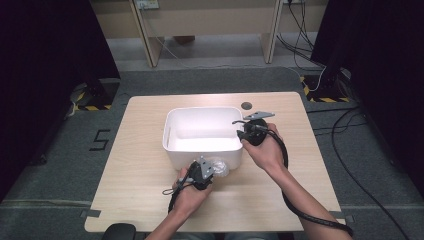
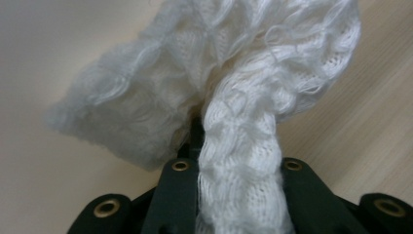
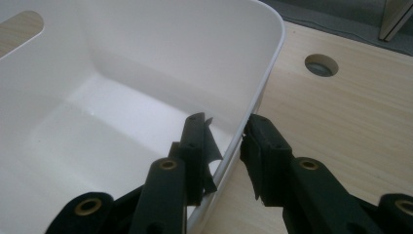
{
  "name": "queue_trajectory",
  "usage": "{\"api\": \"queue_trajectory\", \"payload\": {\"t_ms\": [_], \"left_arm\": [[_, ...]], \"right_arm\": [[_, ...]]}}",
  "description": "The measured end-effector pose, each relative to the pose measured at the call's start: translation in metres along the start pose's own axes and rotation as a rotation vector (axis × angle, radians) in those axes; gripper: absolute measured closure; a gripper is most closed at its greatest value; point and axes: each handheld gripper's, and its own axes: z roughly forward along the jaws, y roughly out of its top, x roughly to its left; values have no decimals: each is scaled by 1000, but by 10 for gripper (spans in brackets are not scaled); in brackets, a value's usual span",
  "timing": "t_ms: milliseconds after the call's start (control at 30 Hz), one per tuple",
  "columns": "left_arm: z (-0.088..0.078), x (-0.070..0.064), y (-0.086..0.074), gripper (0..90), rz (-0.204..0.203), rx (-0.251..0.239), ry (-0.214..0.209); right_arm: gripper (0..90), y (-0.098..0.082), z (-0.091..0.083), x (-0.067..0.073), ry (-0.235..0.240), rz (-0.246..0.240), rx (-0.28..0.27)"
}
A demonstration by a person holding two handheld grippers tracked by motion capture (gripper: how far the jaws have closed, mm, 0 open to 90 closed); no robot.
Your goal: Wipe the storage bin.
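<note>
Wood-grain table (image 1: 140, 190) first, since it's the biggest thing going, with a round cable hole (image 3: 321, 65) near its far edge. Sitting on it is a white plastic bin (image 1: 202, 131), empty inside as far as I can see.

Right gripper (image 3: 226, 141) is straddling the bin's right wall: one jaw inside, one outside, with the rim running between them. Looks clamped on or very nearly so, but I honestly can't tell if the pads are pressing the plastic. My guess is it's there to pin the bin so it doesn't slide or tip when something goes in.

Left gripper (image 1: 201, 174) is down at the bin's near side, just outside the front wall, jaws squeezed tight on a white knitted cloth (image 2: 229, 97), could be a sock or similar. The fabric bunches up above the jaws and flops to either side, so it's pinched around the middle. It's low by the tabletop, not in the bin yet, so presumably it gets lifted over the rim next.
</note>
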Motion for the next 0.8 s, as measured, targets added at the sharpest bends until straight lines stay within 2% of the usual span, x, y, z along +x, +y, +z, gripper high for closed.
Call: {"api": "queue_trajectory", "payload": {"t_ms": [433, 467, 800], "left_arm": [[-13, 4, 12, 775, -6, -31, 3], [-15, 3, 13, 775, -19, -29, 1], [-24, 5, 21, 775, -18, -48, 4]], "right_arm": [[709, 0, 0, -1, -3, -1, 0], [709, 0, 0, -1, -4, -3, -1], [710, 0, 0, -1, -6, 0, 0]]}}
